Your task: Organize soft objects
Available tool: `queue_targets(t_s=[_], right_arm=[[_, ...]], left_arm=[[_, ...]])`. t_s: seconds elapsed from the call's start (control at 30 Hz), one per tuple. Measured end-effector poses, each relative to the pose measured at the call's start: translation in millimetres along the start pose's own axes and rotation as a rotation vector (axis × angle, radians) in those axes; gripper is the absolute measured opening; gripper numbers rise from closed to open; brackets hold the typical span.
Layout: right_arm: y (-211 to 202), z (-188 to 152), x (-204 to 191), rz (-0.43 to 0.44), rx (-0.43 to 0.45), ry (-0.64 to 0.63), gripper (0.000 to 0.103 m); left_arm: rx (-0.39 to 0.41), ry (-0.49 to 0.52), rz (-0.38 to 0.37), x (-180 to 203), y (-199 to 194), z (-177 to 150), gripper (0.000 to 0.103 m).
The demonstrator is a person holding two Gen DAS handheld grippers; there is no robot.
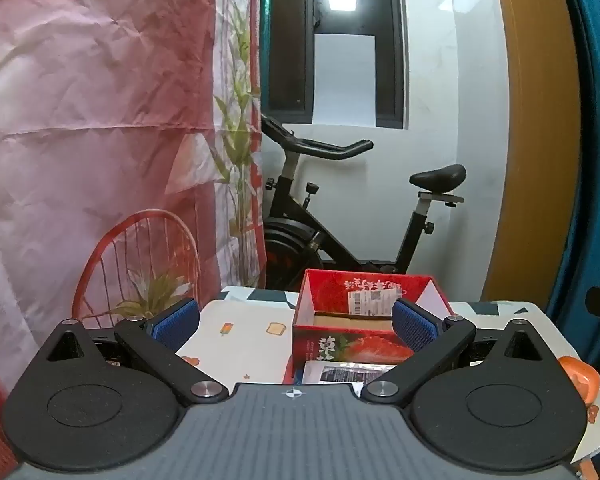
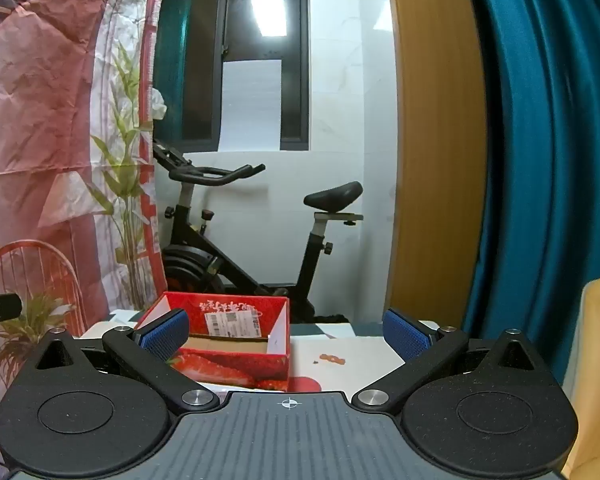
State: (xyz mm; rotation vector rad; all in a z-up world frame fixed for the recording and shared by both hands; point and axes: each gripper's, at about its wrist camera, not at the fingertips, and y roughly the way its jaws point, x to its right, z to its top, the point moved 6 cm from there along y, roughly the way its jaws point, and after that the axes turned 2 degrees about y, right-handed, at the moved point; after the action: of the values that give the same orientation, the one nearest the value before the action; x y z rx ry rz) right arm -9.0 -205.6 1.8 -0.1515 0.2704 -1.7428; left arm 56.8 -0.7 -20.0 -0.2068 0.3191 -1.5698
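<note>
Left gripper [image 1: 296,326] and right gripper [image 2: 287,334], identical in build. Each has a grey ribbed body marked at its front edge with a small white crosshair, two rounded black plates bearing raised discs and triangular cut-outs, black link arms pinned with silver round-headed screws, and fingers faced with blue textured pads [image 1: 176,322] [image 2: 405,336].

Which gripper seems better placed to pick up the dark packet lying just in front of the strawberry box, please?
Probably the left gripper: the packet lies between its open fingers, before the box; the right view hides it.
</note>
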Motion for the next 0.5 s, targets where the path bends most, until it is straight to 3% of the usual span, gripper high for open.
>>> queue_targets(t_s=[0.5], right_arm=[[6.2, -2.8, -1.2, 0.003, -0.02, 0.008, 0.103]], left_arm=[[0.02, 0.038, 0.017, 4.1, -2.4, -1.0, 0.103]])
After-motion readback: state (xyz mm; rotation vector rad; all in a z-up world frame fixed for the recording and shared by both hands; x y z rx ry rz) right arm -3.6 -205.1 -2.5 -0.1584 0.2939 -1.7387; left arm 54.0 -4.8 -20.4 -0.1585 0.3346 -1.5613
